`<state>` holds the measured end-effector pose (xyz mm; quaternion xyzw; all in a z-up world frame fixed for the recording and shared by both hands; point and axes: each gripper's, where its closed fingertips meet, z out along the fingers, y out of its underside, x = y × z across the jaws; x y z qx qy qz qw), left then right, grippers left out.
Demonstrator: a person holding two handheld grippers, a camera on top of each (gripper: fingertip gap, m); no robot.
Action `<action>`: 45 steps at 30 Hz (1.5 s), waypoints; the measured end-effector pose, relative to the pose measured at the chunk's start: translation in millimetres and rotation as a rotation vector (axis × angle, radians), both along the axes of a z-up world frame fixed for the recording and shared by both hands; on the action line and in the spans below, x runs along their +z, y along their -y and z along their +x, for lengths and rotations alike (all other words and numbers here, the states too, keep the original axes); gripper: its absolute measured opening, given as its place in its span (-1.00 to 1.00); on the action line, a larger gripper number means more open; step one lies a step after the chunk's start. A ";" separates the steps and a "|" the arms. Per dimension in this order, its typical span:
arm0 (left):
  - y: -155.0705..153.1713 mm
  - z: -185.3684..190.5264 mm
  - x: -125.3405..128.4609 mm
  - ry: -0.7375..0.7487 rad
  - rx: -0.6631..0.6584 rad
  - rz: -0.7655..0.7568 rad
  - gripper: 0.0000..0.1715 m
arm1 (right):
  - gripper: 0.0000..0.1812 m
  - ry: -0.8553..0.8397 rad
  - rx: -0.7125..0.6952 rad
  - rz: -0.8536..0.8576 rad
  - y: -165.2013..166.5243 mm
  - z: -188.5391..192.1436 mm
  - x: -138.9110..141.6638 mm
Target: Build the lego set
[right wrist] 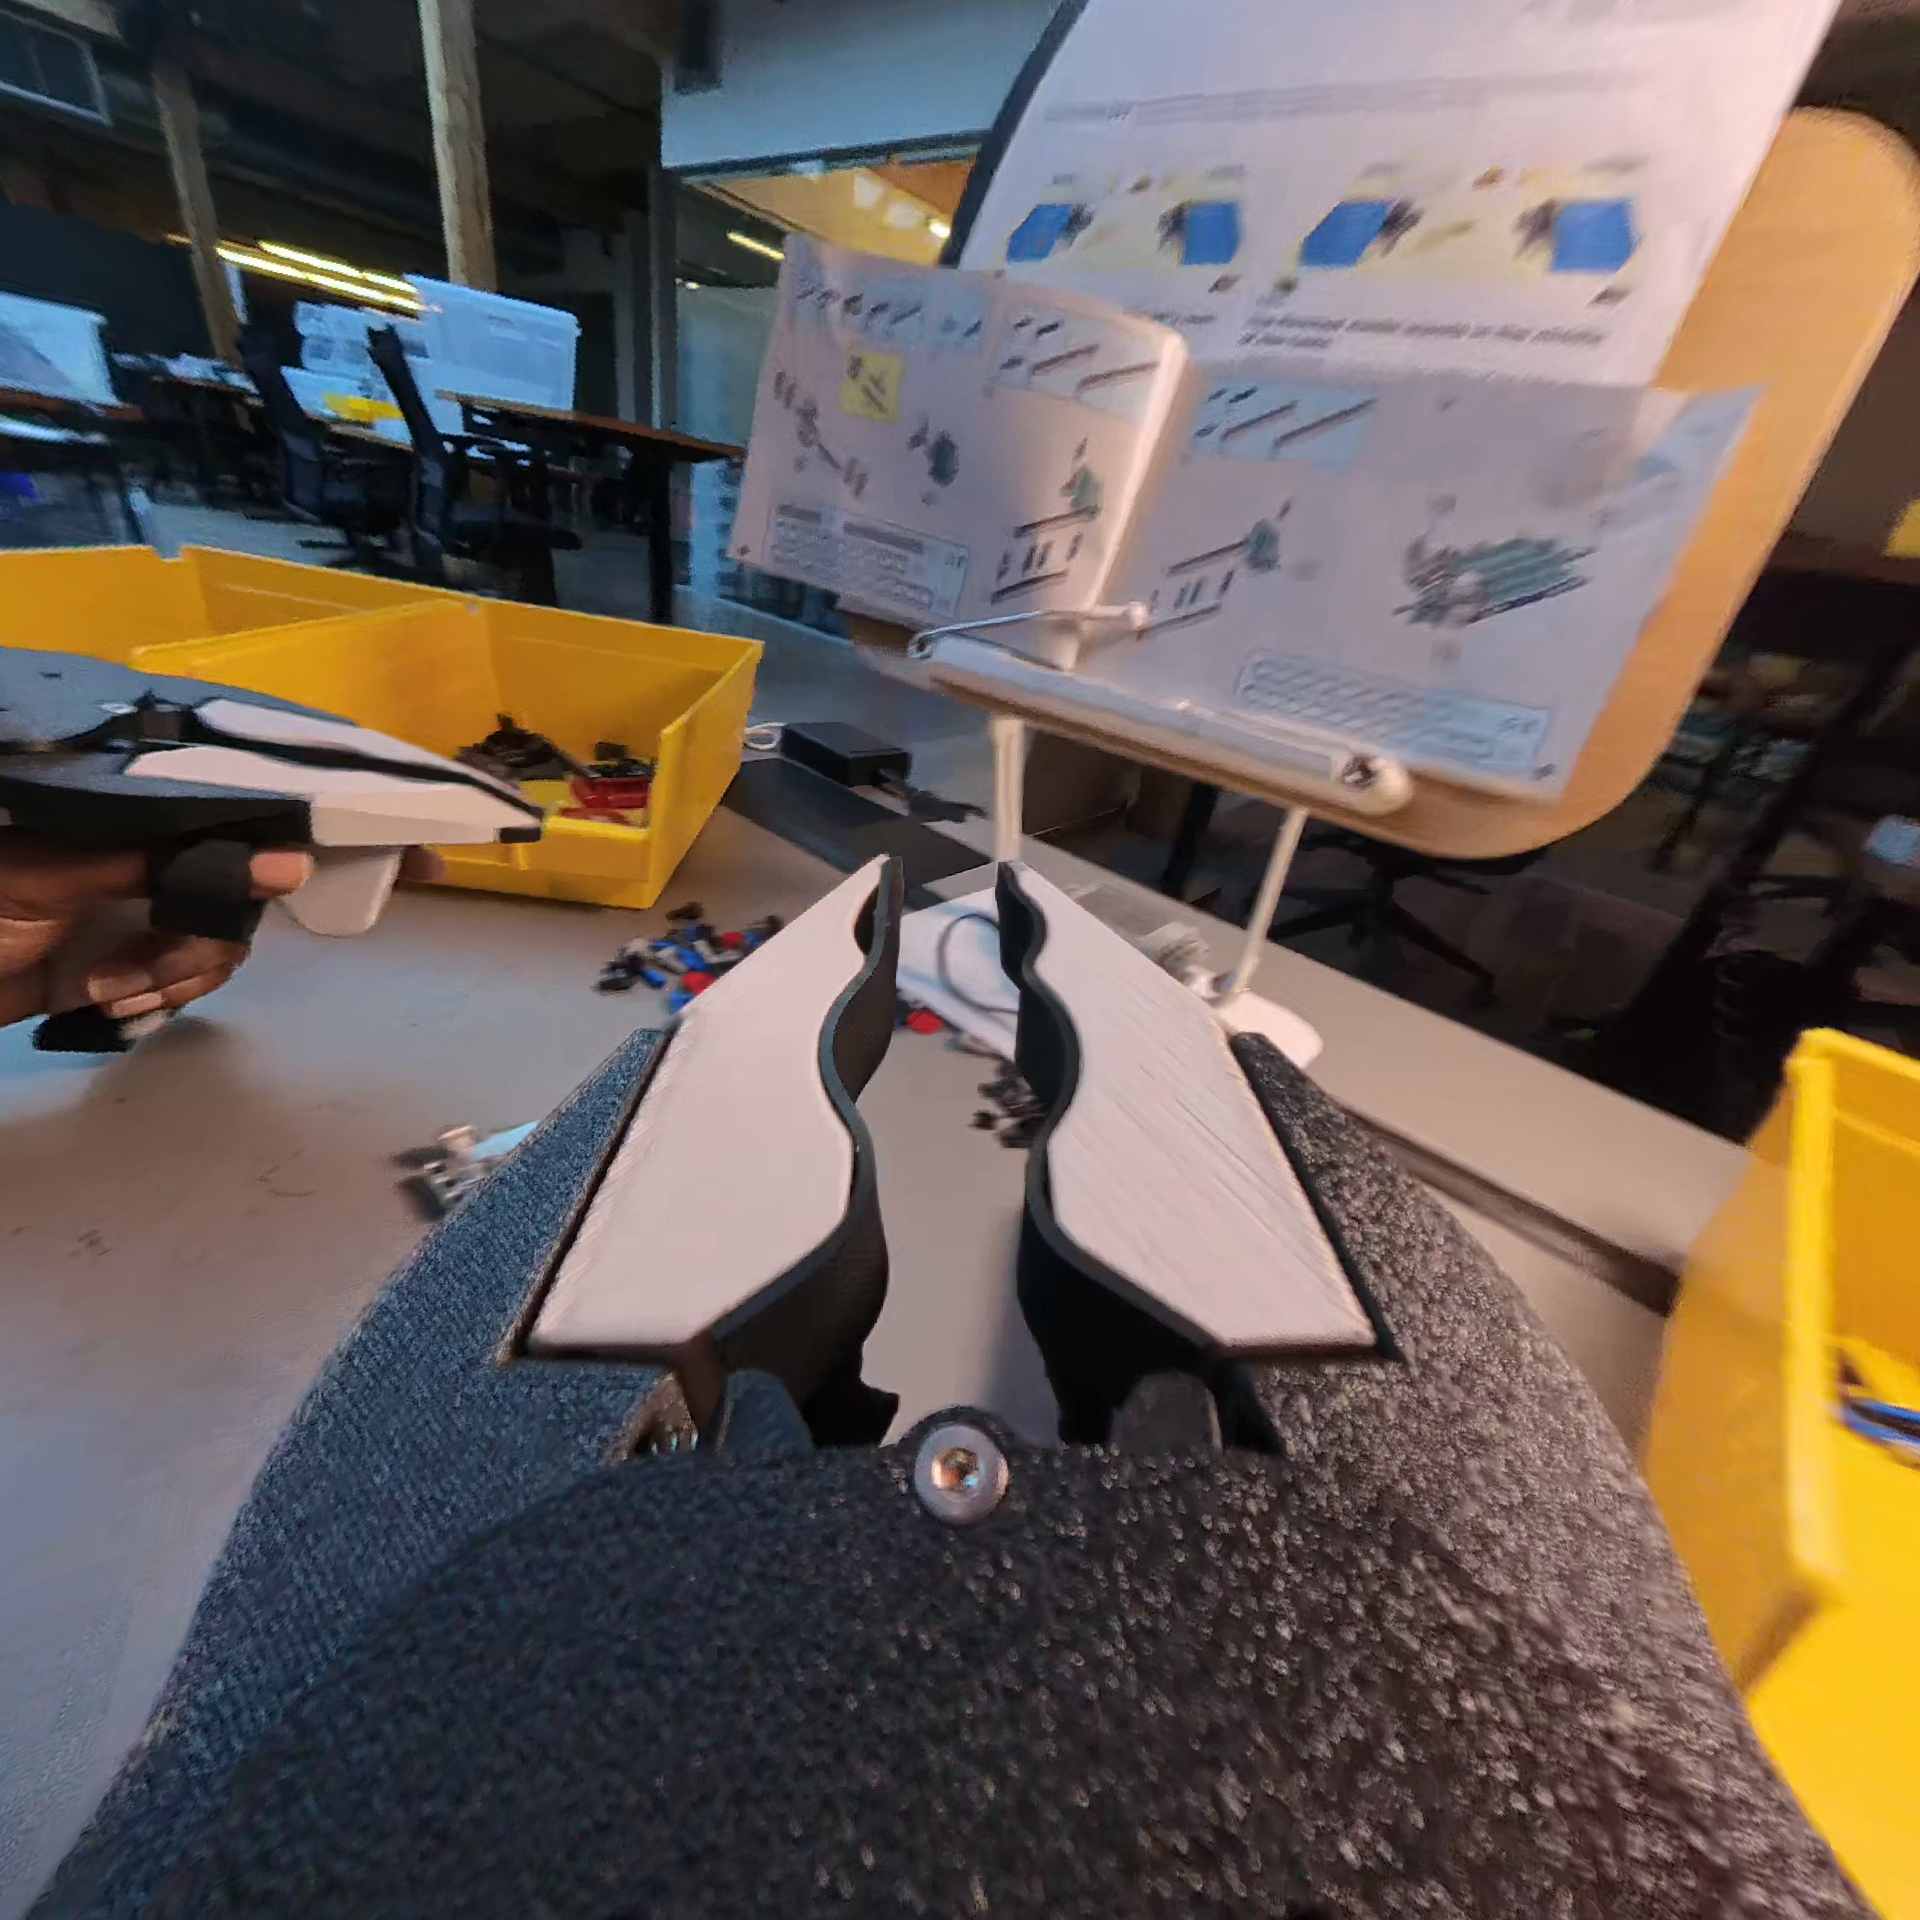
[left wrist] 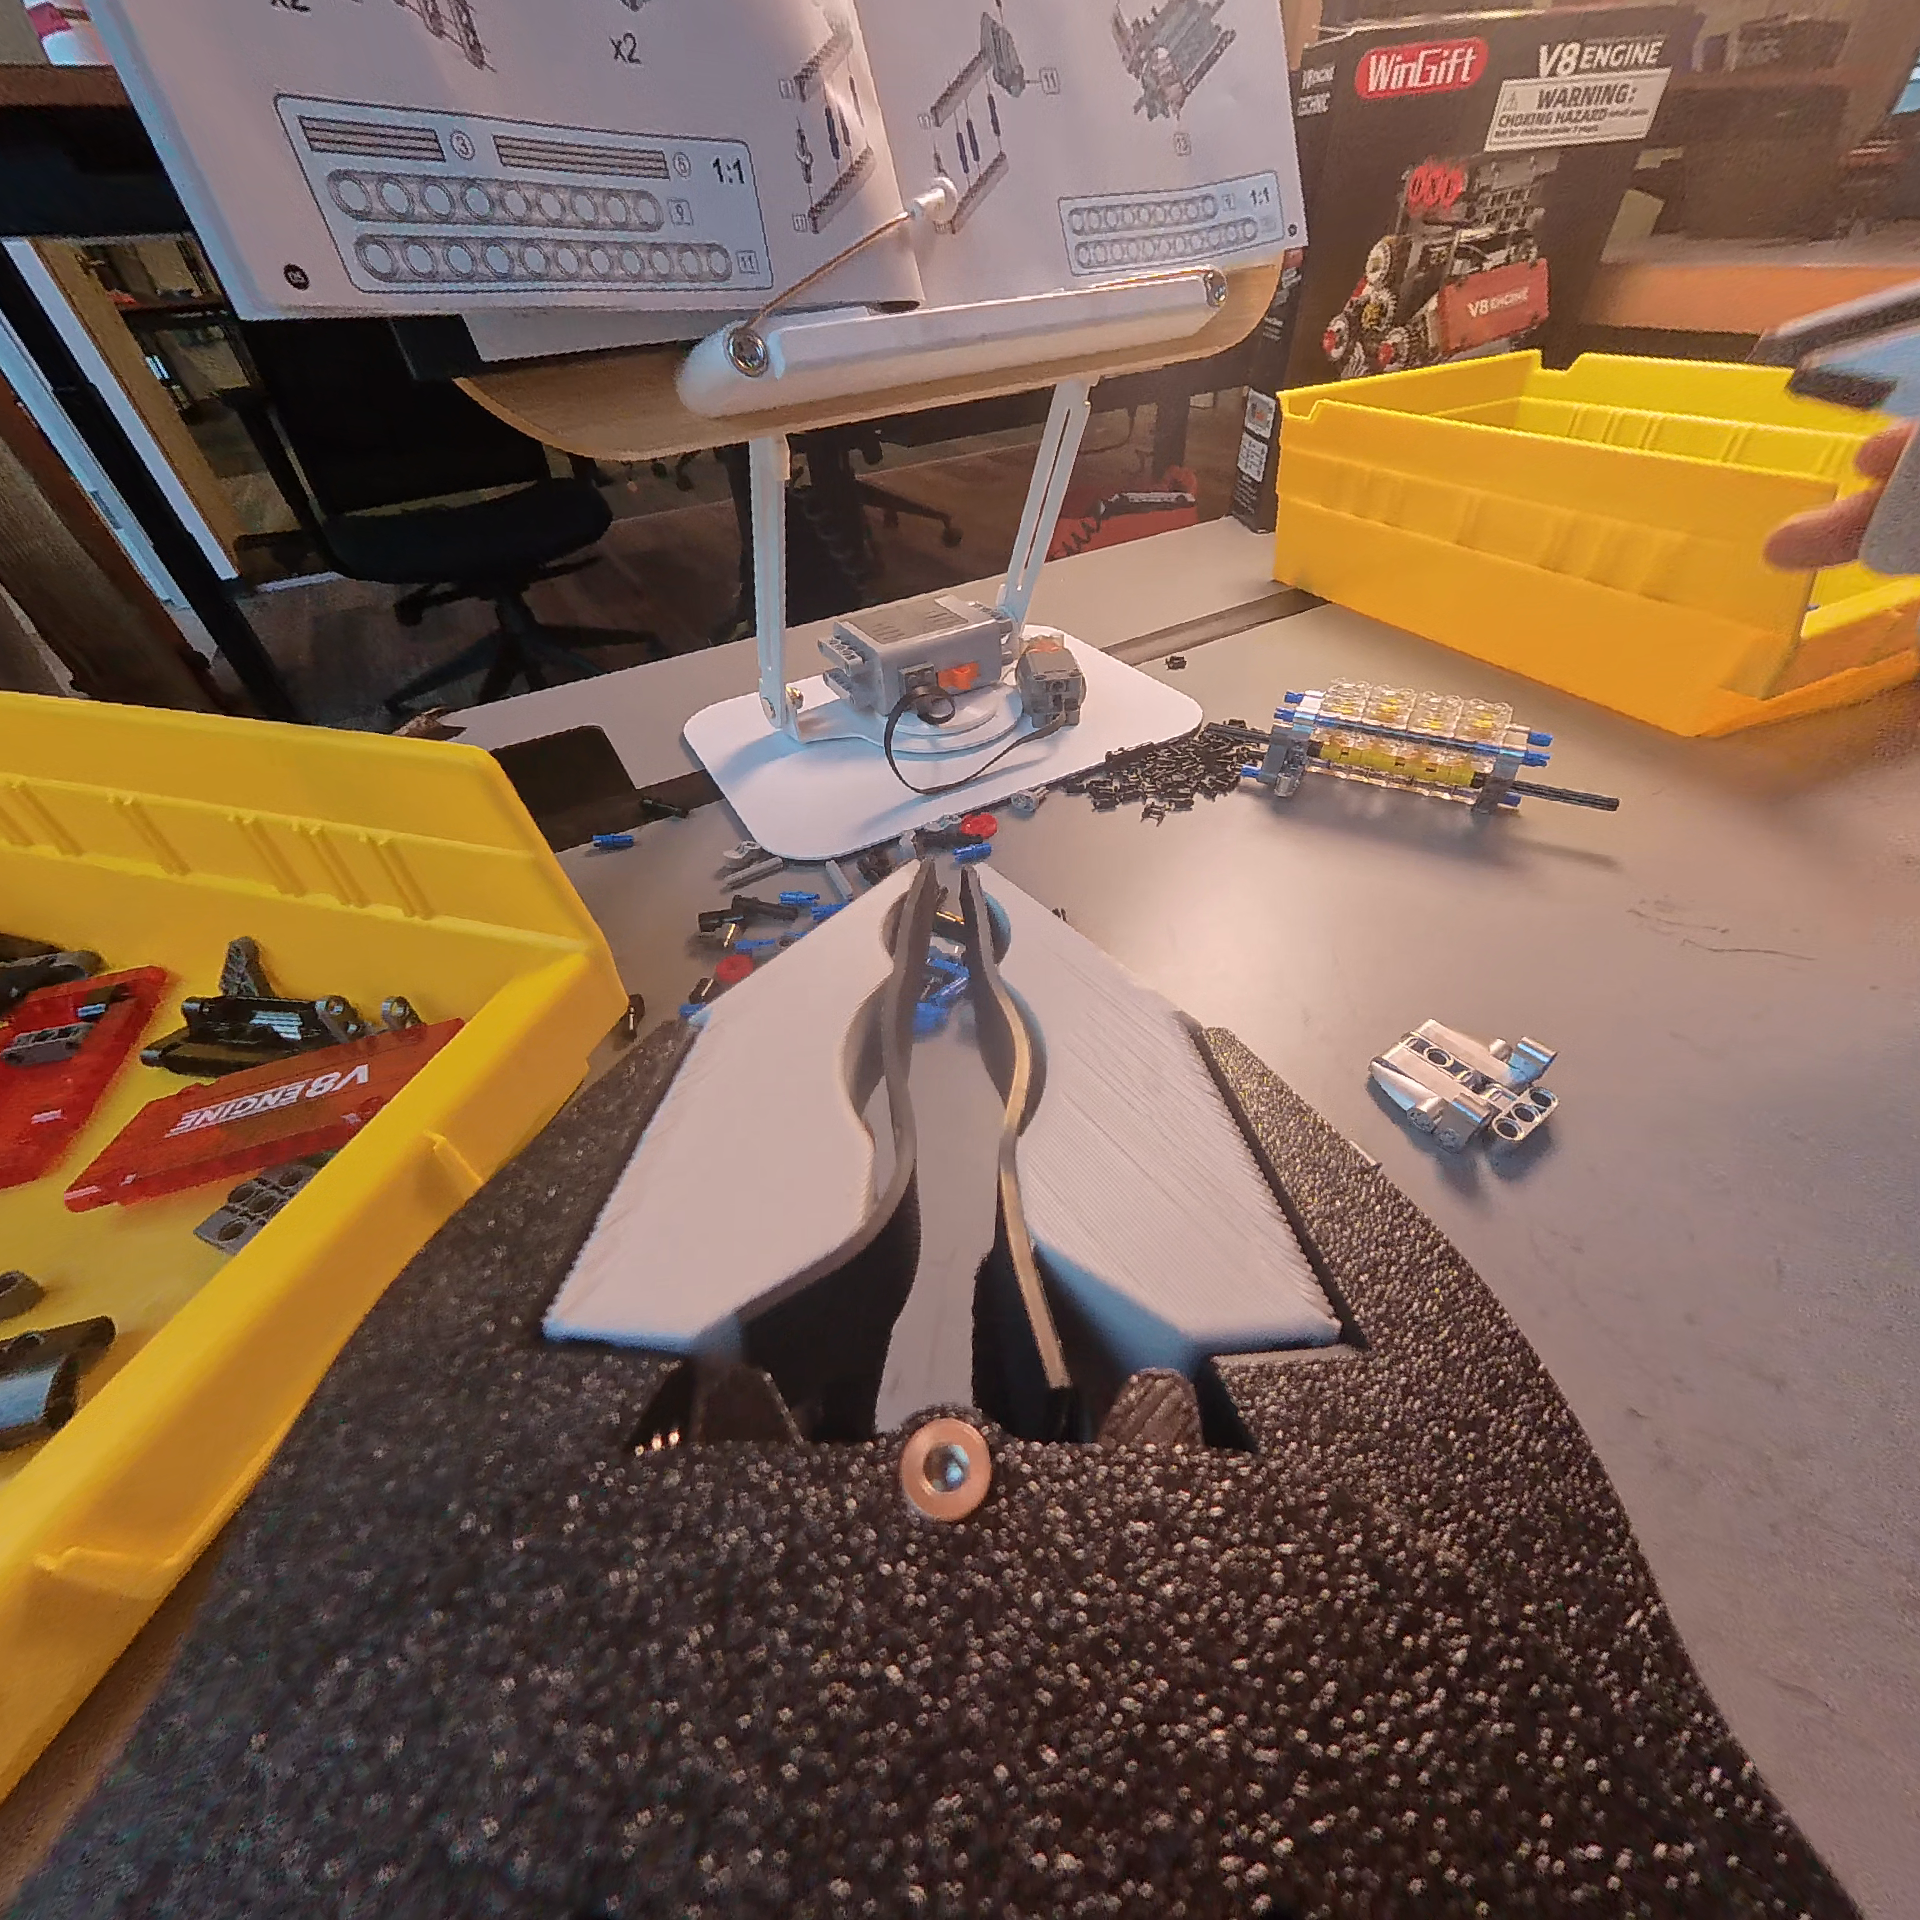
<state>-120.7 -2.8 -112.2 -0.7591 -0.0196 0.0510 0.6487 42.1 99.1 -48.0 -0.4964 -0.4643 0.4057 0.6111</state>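
My left gripper (left wrist: 945, 878) is shut with nothing between its tips. It hovers over a scatter of small blue, black and red pins (left wrist: 769, 914) in front of the white stand base (left wrist: 1122, 727). It also shows in the right wrist view (right wrist: 514, 826), held by a hand (right wrist: 104, 914). My right gripper (right wrist: 945, 868) is open and empty, raised above the table and pointing at the stand base (right wrist: 935, 966). A grey battery box (left wrist: 914, 655) with a cabled motor sits on that base. A clear-and-yellow block assembly (left wrist: 1403, 743) and a silver part (left wrist: 1465, 1091) lie to the right.
A yellow bin (left wrist: 312, 831) with red panels (left wrist: 260, 1112) and dark parts stands at the left. Another yellow bin (left wrist: 1507, 540) stands at the back right, with a product box (left wrist: 1475, 208) behind it. An open instruction booklet (left wrist: 623, 156) rests on the stand. Black pins (left wrist: 1164, 774) lie beside the base. Across from one pair of fingers to the other is roughly 20 cm.
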 end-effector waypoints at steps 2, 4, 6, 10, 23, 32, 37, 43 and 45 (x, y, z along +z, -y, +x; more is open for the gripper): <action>0.1 1.4 0.8 -0.001 -0.004 0.003 -0.97 | -0.81 0.031 -0.145 0.075 -42.1 22.6 25.1; -0.3 3.5 0.8 -0.004 -0.011 0.003 -0.97 | -0.81 0.154 -0.346 0.067 -104.4 59.0 39.8; -1.2 5.8 -0.2 -0.008 -0.019 0.001 -0.97 | -0.81 0.263 -0.458 -0.008 -159.5 94.8 45.1; -4.1 10.4 -4.1 -0.032 -0.036 -0.010 -0.97 | -0.77 0.590 -0.500 -0.208 -249.9 122.2 -4.4; -3.8 8.6 -10.6 -0.092 -0.031 -0.029 -0.97 | -0.77 1.045 -0.468 -0.591 -332.9 123.6 -137.4; -7.2 12.5 -12.1 -0.113 -0.056 -0.037 -0.97 | -0.76 1.065 -0.433 -0.614 -327.3 121.0 -150.5; -7.0 12.1 -11.9 -0.107 -0.056 -0.036 -0.97 | -0.86 1.057 -0.398 -0.620 -324.1 116.8 -152.1; -8.0 14.1 -13.9 -0.114 -0.067 -0.049 -0.97 | -0.89 0.891 -0.135 -0.687 -293.3 83.1 -121.1; -8.3 14.7 -14.6 -0.117 -0.070 -0.052 -0.97 | -0.87 0.861 -0.228 -0.651 -314.5 87.4 -113.7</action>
